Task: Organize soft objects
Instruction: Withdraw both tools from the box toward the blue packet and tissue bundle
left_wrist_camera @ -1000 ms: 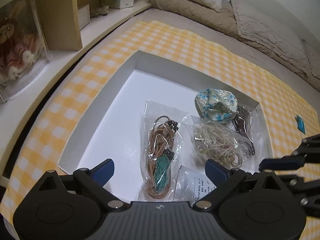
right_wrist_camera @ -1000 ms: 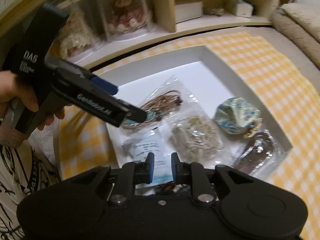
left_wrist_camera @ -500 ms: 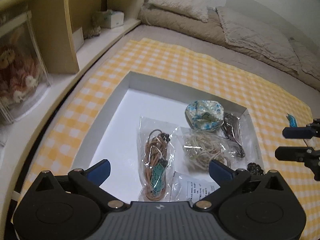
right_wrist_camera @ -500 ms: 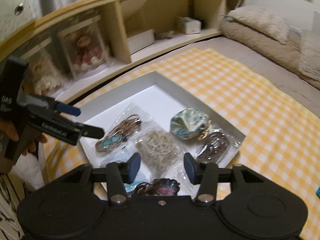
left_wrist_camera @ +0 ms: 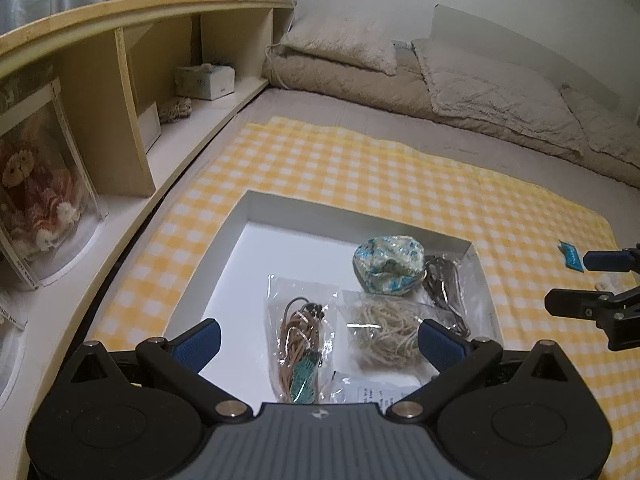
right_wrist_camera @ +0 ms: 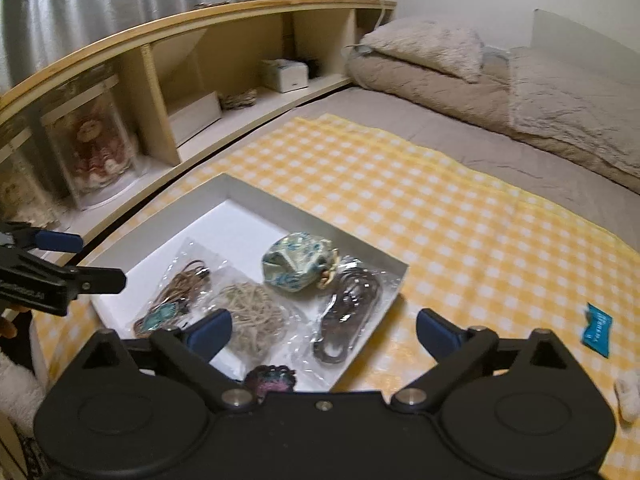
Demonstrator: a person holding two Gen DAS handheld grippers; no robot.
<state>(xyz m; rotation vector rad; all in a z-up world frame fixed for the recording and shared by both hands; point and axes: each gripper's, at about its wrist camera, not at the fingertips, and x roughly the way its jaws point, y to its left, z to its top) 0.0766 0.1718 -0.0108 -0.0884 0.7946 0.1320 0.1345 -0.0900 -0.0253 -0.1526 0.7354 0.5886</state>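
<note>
A shallow white tray point(left_wrist_camera: 256, 200) point(right_wrist_camera: 224, 179) lies on a yellow checked cloth. It holds a blue-patterned fabric pouch point(left_wrist_camera: 386, 266) point(right_wrist_camera: 298, 266), a bag of brown cords point(left_wrist_camera: 302, 344) point(right_wrist_camera: 176, 292), a bag of beige string point(left_wrist_camera: 384, 330) point(right_wrist_camera: 252, 312) and a bag of dark cords point(left_wrist_camera: 444, 284) point(right_wrist_camera: 348, 308). A dark multicolour piece point(right_wrist_camera: 272, 380) rests at the tray's near edge. My left gripper point(left_wrist_camera: 320, 342) point(right_wrist_camera: 88, 261) hangs open above the tray. The jaws of my right gripper point(right_wrist_camera: 323, 330) point(left_wrist_camera: 576, 283) are opening wide, with nothing pressed between them.
A small teal packet point(left_wrist_camera: 571, 255) point(right_wrist_camera: 597, 330) lies on the cloth right of the tray. A wooden shelf unit point(left_wrist_camera: 132, 120) with a boxed doll point(right_wrist_camera: 94, 148) and a tissue box point(left_wrist_camera: 206, 80) runs along the left. Beige pillows and bedding point(left_wrist_camera: 480, 92) lie behind.
My right gripper's jaws have spread from nearly shut to wide, leaving the dark multicolour piece at the tray's near edge. Both grippers have risen and drawn back from the tray.
</note>
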